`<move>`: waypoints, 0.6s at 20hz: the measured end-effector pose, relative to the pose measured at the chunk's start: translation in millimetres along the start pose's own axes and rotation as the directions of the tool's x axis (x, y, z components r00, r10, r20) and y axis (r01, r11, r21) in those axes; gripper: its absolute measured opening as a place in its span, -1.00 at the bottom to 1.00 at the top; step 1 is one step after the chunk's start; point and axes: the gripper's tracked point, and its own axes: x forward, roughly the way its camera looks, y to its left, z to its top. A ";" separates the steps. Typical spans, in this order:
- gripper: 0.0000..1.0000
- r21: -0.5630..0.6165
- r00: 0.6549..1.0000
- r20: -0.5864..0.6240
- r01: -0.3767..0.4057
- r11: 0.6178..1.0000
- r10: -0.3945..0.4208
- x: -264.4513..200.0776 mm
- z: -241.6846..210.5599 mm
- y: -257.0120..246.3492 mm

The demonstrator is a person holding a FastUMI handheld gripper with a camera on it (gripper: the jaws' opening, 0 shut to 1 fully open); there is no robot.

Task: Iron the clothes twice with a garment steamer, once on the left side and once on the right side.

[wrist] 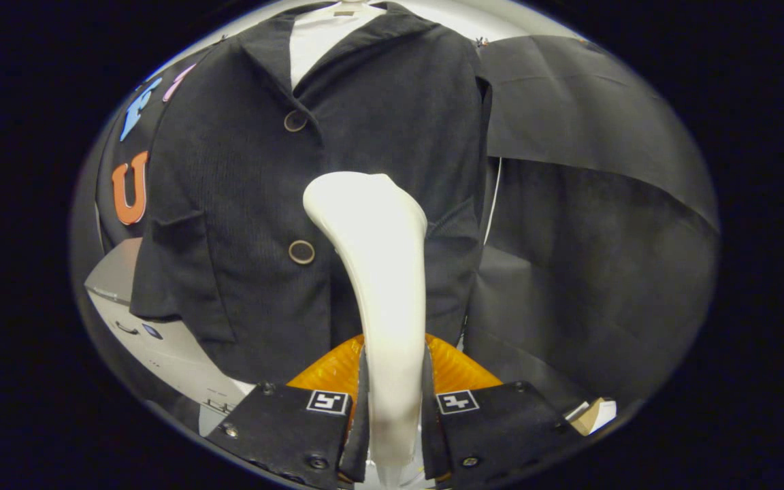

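Gripper view: the gripper [393, 408] has both fingers pinching the white garment steamer [382, 286] low on its handle, so the hold looks solid. The steamer head rises beyond the fingers, right up at the black corduroy jacket [242, 204], just to the side of the lower button [301, 252]; can't tell if it's actually touching the cloth.

The steamer is hard, smooth plastic, so it's probably a bit slippery and top-heavy. I'd say gripping the narrow handle is the right call. The jacket is soft and hangs free over a white shirt [320, 34], so it'll likely give way when pushed. An orange ribbed thing [327, 371] sits just ahead of the fingers.
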 end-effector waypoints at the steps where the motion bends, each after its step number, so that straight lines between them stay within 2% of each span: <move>1: -0.32 0.000 1.000 -0.009 -0.003 1.000 0.003 0.2 -6.0 0.3; 12: -0.33 0.011 0.993 -0.122 0.003 1.000 -0.001 14.9 -82.2 0.9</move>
